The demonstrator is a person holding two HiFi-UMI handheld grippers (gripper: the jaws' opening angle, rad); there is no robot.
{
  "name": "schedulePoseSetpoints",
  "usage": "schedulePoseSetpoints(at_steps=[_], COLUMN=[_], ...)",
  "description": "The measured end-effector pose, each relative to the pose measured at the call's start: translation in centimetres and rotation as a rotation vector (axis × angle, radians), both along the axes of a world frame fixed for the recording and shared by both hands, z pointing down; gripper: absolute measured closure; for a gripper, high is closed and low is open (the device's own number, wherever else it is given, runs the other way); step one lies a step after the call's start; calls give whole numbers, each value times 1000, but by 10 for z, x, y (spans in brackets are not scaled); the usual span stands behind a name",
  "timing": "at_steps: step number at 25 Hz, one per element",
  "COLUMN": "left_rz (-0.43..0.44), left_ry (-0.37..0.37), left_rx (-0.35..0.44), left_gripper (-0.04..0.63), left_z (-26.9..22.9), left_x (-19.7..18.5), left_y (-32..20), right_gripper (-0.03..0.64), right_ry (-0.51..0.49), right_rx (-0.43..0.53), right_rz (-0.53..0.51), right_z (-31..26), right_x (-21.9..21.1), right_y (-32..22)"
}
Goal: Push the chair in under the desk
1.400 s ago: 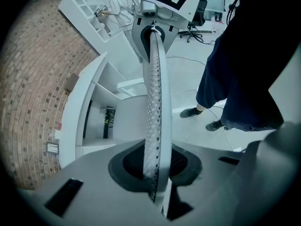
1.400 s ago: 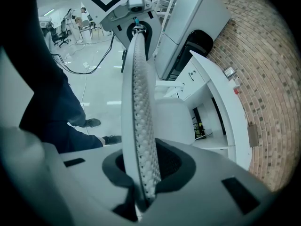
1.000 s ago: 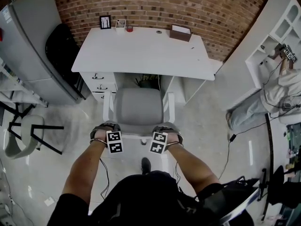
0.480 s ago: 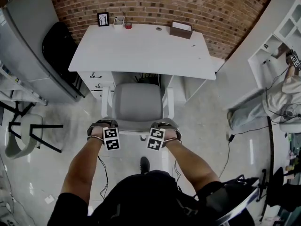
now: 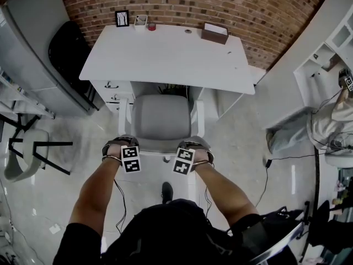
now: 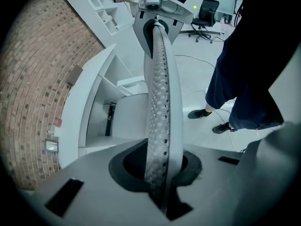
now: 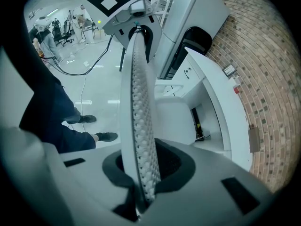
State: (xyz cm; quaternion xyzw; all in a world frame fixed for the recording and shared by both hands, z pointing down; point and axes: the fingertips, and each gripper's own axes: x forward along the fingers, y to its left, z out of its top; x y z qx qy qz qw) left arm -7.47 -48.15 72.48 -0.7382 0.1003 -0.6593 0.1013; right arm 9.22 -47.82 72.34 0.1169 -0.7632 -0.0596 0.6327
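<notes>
Bright, even light from ceiling strips, with glare streaks on the floor (image 5: 33, 203) (glossy finish). Shadows are soft and deepest under the desk (image 5: 165, 54). Heavy fisheye bending at the edges, black corners in both gripper views; focus is sharp.

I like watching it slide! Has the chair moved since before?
Yes. In the head view the chair has slid a little toward the desk; the gap between them is smaller.

A brick wall (image 5: 182, 4) is being shown across the top of the frame. Just below it, a small picture frame (image 5: 122, 18), a white cup (image 5: 140, 21), a red object (image 5: 151, 26) and a brown box (image 5: 215, 33) are being displayed in a row. A grey cabinet (image 5: 33, 48) is being seen at the upper left, a stool (image 5: 22, 156) at the left edge and white shelving (image 5: 331, 48) at the upper right.
</notes>
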Motion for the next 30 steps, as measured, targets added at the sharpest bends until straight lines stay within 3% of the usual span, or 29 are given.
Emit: schedulePoseSetpoints(at_steps=[12, 30], left_rz=[0, 16], left_ry=[-33, -30], left_rx=[16, 53], left_gripper=[554, 561], left_z=[4, 4], left_x=[0, 21], left_y=[1, -53], right_gripper=[580, 572], right_ry=[2, 5], right_rx=[15, 48], right_rz=[-19, -10], right_z=[2, 0], right_x=[1, 21], right_y=[6, -47])
